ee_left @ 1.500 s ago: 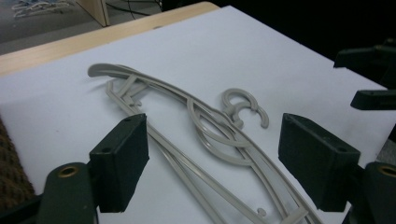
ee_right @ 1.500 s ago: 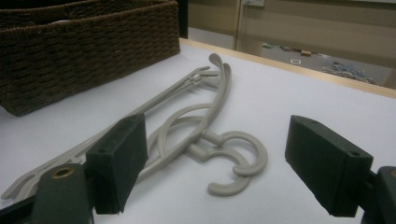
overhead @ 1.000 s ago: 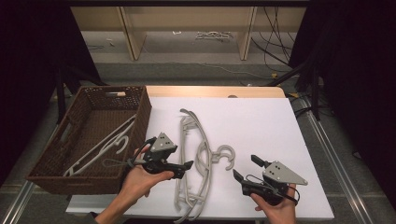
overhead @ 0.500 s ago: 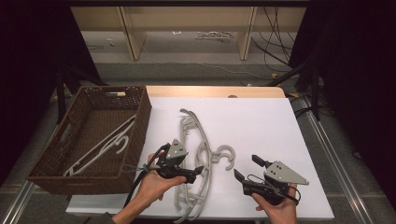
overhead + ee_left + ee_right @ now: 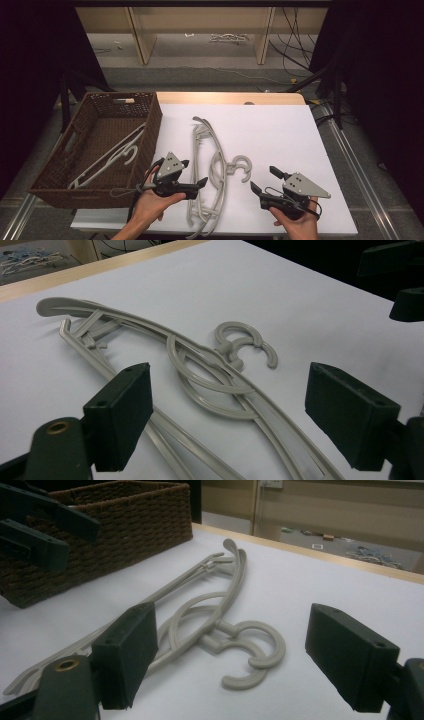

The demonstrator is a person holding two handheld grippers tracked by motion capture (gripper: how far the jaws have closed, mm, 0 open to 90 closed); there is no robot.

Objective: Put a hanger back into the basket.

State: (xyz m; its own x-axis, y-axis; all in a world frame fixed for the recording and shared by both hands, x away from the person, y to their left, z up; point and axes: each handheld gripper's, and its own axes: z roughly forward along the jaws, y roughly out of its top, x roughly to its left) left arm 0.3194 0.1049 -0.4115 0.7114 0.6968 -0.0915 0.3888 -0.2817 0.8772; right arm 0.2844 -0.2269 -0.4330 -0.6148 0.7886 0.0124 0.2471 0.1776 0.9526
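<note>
Several grey plastic hangers (image 5: 216, 165) lie stacked in a pile on the white table top (image 5: 280, 125), their hooks (image 5: 242, 167) pointing right. My left gripper (image 5: 194, 172) hovers at the pile's left side, open. Its jaws have just been opening, and nothing is pressed between them. In the left gripper view the hangers (image 5: 210, 375) lie just ahead of the open left gripper (image 5: 230, 410). My right gripper (image 5: 262, 178) is open near the front edge, right of the hooks. The right gripper view has the hooks (image 5: 255, 650) before the wide-open right gripper (image 5: 232, 652).
A brown wicker basket (image 5: 150, 120) stands at the table's left and holds a white hanger (image 5: 107, 160). It also shows in the right gripper view as the basket (image 5: 110, 525), behind the left gripper (image 5: 40, 525). Shelving and cables lie beyond the far edge.
My left gripper has sunk a little toward the table beside the hanger pile, and its jaws stand slightly wider. The right gripper has kept still.
</note>
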